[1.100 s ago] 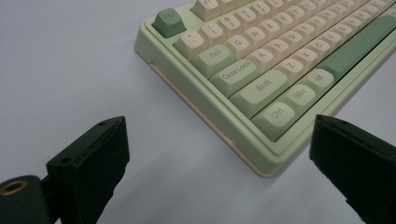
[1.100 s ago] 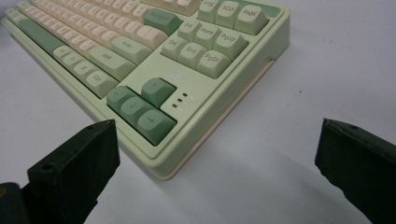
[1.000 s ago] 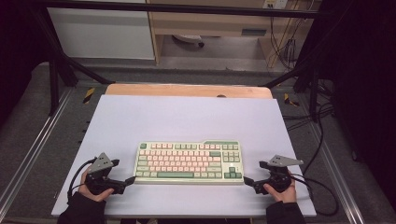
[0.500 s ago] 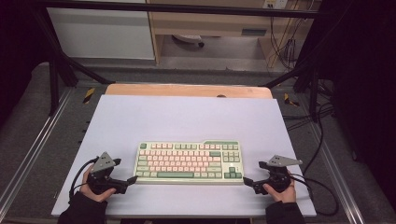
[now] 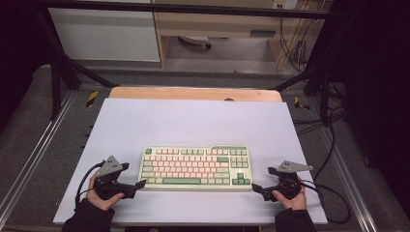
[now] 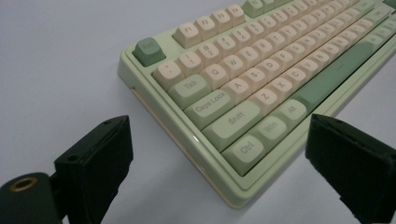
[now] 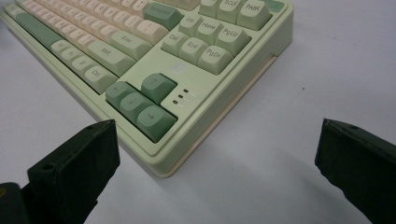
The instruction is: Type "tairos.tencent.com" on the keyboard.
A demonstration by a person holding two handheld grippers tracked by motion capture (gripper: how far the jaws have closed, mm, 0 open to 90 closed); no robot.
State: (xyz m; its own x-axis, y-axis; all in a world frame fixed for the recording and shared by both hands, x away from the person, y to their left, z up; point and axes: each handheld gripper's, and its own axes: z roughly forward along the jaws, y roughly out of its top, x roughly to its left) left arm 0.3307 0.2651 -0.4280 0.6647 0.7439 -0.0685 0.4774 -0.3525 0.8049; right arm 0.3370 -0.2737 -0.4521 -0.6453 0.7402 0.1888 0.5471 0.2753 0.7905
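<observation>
Mechanical keyboard point(image 5: 195, 168) near the bench's point(image 5: 193, 121) front edge, flanked by the left hand-held gripper point(image 5: 138, 185) and right hand-held gripper point(image 5: 256, 187), both wide open; uneven closing on its corners could skew it.

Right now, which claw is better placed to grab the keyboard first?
Left, narrowly. The left claw is open with its tips right at the keyboard front-left corner. The right claw, also open, sits slightly off the front-right corner.
</observation>
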